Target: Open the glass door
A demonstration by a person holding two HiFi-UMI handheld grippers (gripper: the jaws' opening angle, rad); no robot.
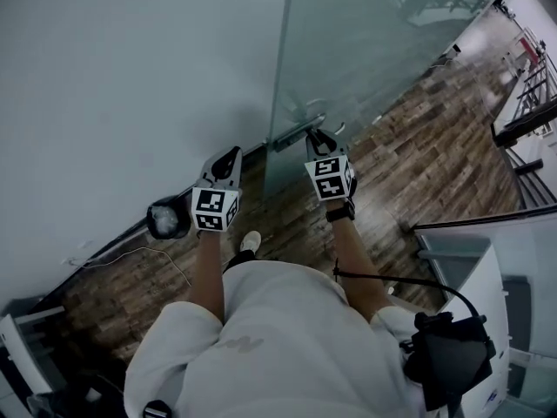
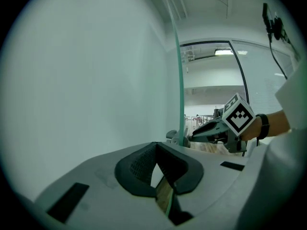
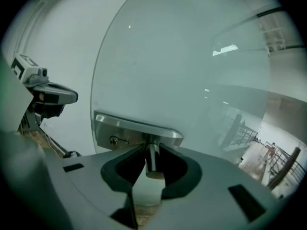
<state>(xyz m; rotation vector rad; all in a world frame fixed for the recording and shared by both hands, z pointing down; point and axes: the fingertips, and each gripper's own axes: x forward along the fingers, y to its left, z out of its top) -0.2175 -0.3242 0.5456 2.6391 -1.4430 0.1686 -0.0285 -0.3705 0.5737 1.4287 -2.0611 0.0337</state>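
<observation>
Right claw (image 3: 152, 150) outstretched, astride door handle (image 3: 144, 133)

Wears a white short-sleeved shirt (image 1: 261, 338); white shoe (image 1: 250, 242) below the left grey tongs (image 1: 228, 154). Behind the right grey tongs (image 1: 316, 137), a black wristband (image 1: 340, 211) and thin black cable (image 1: 392, 279); a black-and-white marker cube (image 1: 215, 209) on each.

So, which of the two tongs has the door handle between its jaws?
The right tongs: its jaws stand apart around the metal door handle. The left tongs are shut, empty, beside the wall.
</observation>
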